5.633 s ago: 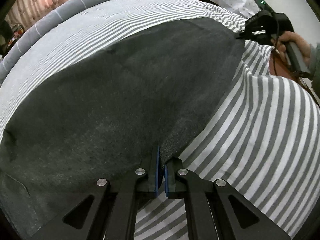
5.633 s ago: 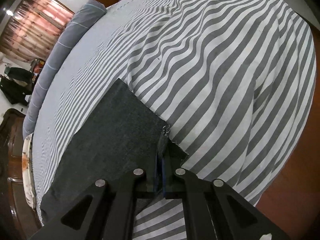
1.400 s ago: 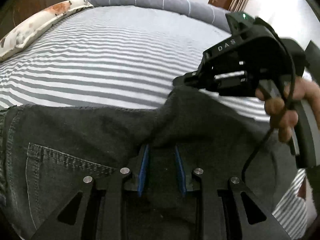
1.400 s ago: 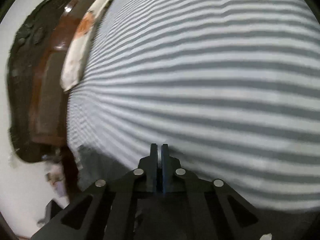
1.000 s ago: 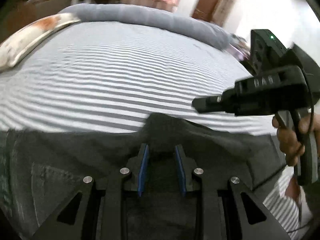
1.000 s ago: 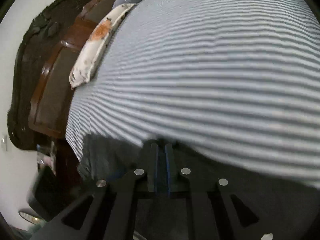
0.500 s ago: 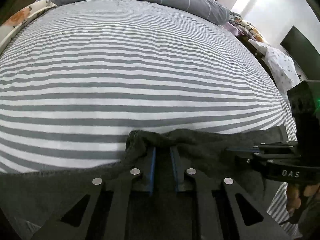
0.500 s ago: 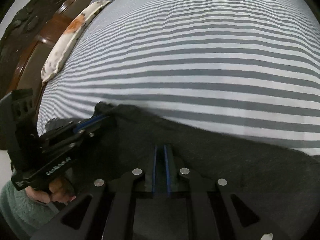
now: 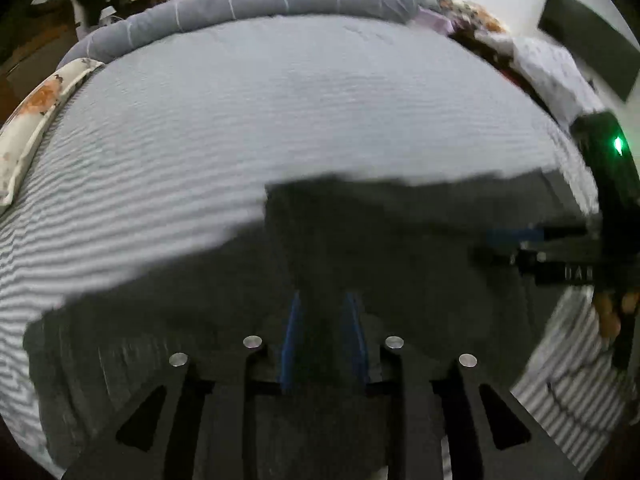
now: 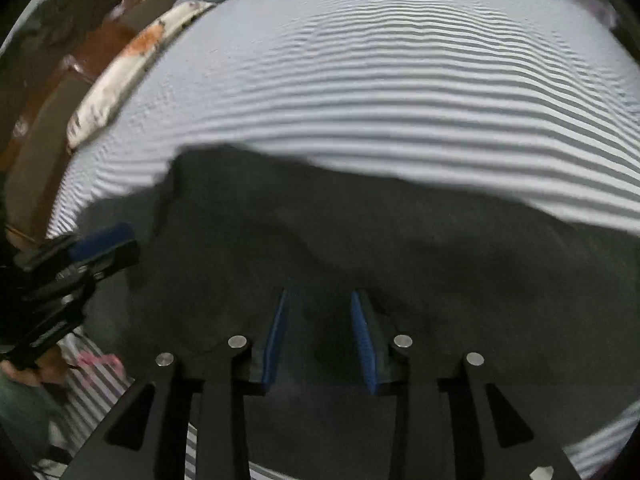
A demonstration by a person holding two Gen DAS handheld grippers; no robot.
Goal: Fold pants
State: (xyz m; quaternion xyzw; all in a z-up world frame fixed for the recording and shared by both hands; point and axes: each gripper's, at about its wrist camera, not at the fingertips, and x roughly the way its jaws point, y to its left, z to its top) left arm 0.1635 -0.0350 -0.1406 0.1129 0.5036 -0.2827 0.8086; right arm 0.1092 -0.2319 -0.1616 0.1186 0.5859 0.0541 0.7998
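Observation:
Dark grey pants (image 9: 400,240) lie folded across the striped bed sheet (image 9: 280,100), their far edge running straight across the stripes. My left gripper (image 9: 324,320) points down over the near part of the pants, its jaws opening; cloth lies flat under the gap and the blue pads stand clear of it. The right wrist view shows the same pants (image 10: 360,240), with my right gripper (image 10: 318,332) above them, jaws also opening and nothing pinched. Each gripper shows in the other's view: the right gripper (image 9: 516,240) at the right edge, the left gripper (image 10: 100,246) at the left.
A grey bolster (image 9: 260,4) runs along the far side of the bed. A floral pillow (image 9: 36,108) lies at the left by the wooden headboard (image 10: 48,120). Heaped clothes (image 9: 540,64) and a dark screen (image 9: 588,36) are at the far right. A hand (image 9: 608,312) holds the right gripper's handle.
Both pairs of pads have spread apart. The cloth bunched at the left fingertips now lies flat, and the pants' folded edge sits farther from both cameras.

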